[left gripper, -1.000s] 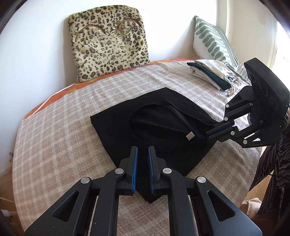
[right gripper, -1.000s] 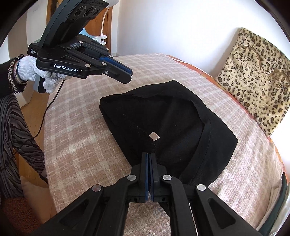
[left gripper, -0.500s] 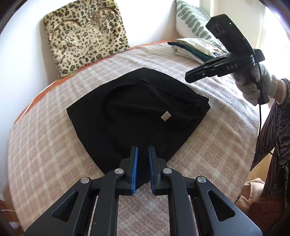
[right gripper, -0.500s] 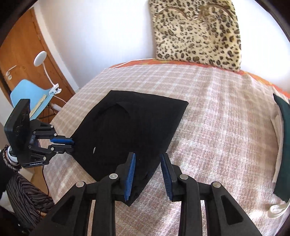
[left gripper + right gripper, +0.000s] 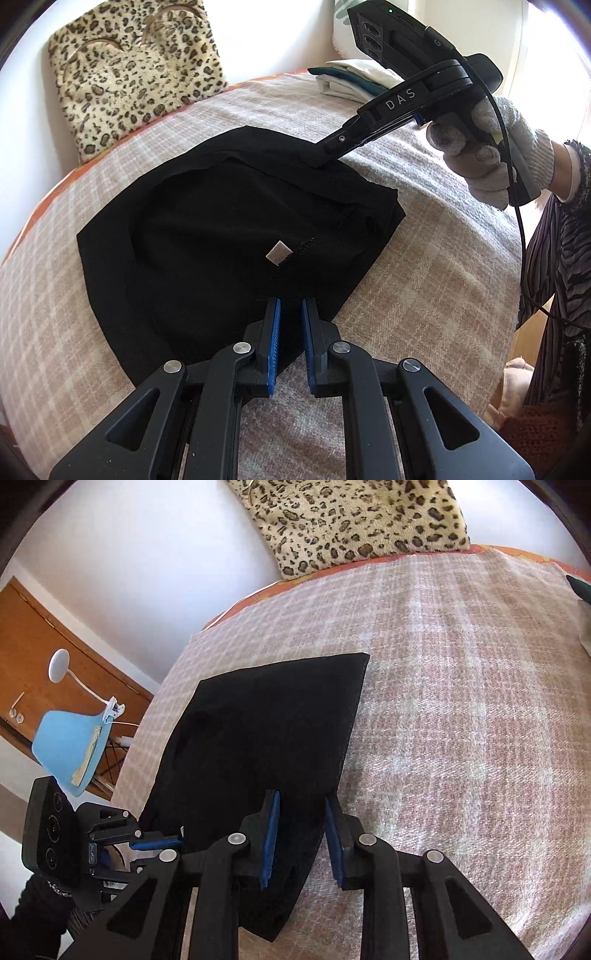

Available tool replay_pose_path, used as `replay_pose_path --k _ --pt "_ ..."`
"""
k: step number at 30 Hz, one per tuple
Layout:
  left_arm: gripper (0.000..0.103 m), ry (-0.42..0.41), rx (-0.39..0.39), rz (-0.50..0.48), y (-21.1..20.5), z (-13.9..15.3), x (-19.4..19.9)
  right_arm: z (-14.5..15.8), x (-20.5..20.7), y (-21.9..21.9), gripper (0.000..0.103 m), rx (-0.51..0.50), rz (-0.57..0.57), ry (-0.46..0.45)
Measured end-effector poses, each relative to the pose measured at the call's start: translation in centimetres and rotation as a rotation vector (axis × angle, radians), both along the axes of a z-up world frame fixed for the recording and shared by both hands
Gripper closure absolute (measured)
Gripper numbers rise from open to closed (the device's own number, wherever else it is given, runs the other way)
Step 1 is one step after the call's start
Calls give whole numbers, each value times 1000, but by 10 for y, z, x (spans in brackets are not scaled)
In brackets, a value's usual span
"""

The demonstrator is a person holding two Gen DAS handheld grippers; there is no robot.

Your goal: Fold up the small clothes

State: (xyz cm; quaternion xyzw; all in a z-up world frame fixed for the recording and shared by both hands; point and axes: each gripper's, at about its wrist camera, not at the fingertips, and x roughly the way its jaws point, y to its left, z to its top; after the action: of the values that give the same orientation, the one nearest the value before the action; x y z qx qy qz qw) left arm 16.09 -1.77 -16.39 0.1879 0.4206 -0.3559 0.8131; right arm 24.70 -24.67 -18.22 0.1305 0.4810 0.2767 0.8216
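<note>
A black garment (image 5: pixel 229 236) lies folded on the plaid-covered round table (image 5: pixel 424 236), with a small white label (image 5: pixel 278 253) showing. My left gripper (image 5: pixel 291 306) is slightly open over the garment's near corner, holding nothing. My right gripper (image 5: pixel 301 803) is open, its jaws straddling the garment's (image 5: pixel 266 731) right edge. In the left wrist view the right gripper's tip (image 5: pixel 317 158) rests on the garment's far edge. The left gripper also shows in the right wrist view (image 5: pixel 173 843) at the garment's left edge.
A leopard-print cushion (image 5: pixel 136 70) leans on the wall behind the table. A stack of folded clothes (image 5: pixel 354 83) sits at the far right. A blue chair (image 5: pixel 70 749) with a clip lamp and a wooden door stand past the table's left edge.
My right gripper let go of the garment, opened, and swung to its far right edge. My left gripper stayed slightly open and moved closer to the near corner.
</note>
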Motion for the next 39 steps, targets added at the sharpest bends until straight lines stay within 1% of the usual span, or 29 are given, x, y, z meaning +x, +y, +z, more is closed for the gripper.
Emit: replay_pose_path --k 1,2,5,6,7,8,9,11,13,16,17,18,19,21,22,23,26,28,29,30,31,34,36,37,39 --pt "93 7 -7 1 1 0 0 1 -2 0 101 -3 2 -4" --pt "93 13 -12 -1 0 0 0 3 -3 -2 101 -4 -2 -13" --pt "93 13 -4 -16 -2 1 -3 11 -2 -10 101 -52 -25 -50" --pt "93 18 -6 -21 -1 2 -4 12 -3 -13 94 -37 -29 -43" --pt "93 25 -12 -24 1 4 -5 12 -3 -17 82 -9 -35 -23" --pt "93 26 -19 -23 3 7 -5 12 -5 -20 73 28 -29 4" --pt "93 22 -33 -19 7 12 -6 13 -9 -21 69 56 -26 13" --pt "93 2 -62 -14 16 25 -9 17 -22 -20 69 64 0 19" --pt "92 -26 -80 19 27 35 -7 18 -37 -15 68 46 32 33" --pt "92 -37 -80 78 42 37 0 11 -52 -5 69 18 58 59" --pt "92 -33 -75 89 44 35 2 8 -54 -1 71 11 66 66" --pt "92 -29 -63 93 45 31 5 4 -55 3 78 1 75 72" --pt "92 -22 -40 93 44 25 6 2 -56 6 90 -8 86 75" --pt "92 28 4 78 41 10 7 -2 -58 10 99 -31 106 79" --pt "92 49 23 74 42 4 5 -3 -59 10 100 -46 112 75" --pt "92 41 19 68 43 2 0 -3 -61 9 100 -56 127 74" --pt "92 69 -9 57 51 8 -5 -5 -66 6 99 -73 166 72" --pt "92 74 -36 67 59 14 -5 -3 -67 2 90 -74 197 65" --pt "92 71 -61 74 63 20 -5 0 -67 0 82 -82 197 54" --pt "92 61 -84 86 67 27 -4 6 -66 -3 72 -81 197 34" --pt "90 46 -103 99 70 34 -3 14 -64 -7 72 -82 187 1" --pt "90 -15 -138 173 78 49 8 38 -55 -15 72 -64 140 -92" --pt "90 -17 -157 212 78 50 20 51 -44 -16 72 -21 97 -156" --pt "90 -26 -148 227 75 49 26 54 -37 -13 72 1 88 -167" --pt "90 -35 -119 251 67 45 43 60 -25 6 73 -5 78 -201"
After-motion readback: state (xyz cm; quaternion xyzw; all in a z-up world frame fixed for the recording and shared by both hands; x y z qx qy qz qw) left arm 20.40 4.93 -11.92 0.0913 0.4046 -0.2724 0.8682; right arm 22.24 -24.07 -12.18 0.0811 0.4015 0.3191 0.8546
